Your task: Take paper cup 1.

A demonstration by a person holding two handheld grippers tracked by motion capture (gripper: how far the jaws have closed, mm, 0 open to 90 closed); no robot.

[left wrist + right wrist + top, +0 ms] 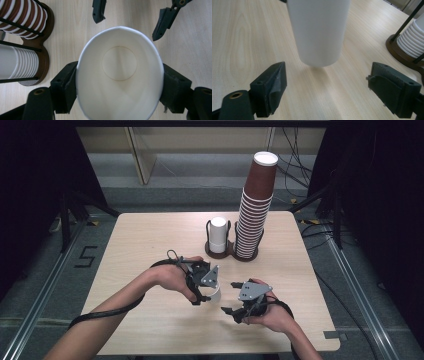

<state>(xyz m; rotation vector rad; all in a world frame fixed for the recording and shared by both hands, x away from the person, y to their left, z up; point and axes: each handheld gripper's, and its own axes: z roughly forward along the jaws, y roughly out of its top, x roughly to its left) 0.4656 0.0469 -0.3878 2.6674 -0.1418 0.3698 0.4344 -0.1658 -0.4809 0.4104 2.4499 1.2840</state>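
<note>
My left gripper [206,295] is shut on a white paper cup [216,293] near the middle of the wooden table [150,240]. In the left gripper view the cup [120,72] faces the camera mouth-first, and the black pads [65,85] squeeze its rim into an oval. My right gripper [231,297] stands open just right of the cup, its jaws pointing at it. In the right gripper view the cup [319,32] hangs a little above the tabletop, ahead of the spread fingers [274,85], which do not touch it.
Two wire holders on brown bases stand at the back of the table. One holds a tall stack of brown cups [255,210], the other a short stack of white cups [218,235]. Dark curtains and cables surround the table.
</note>
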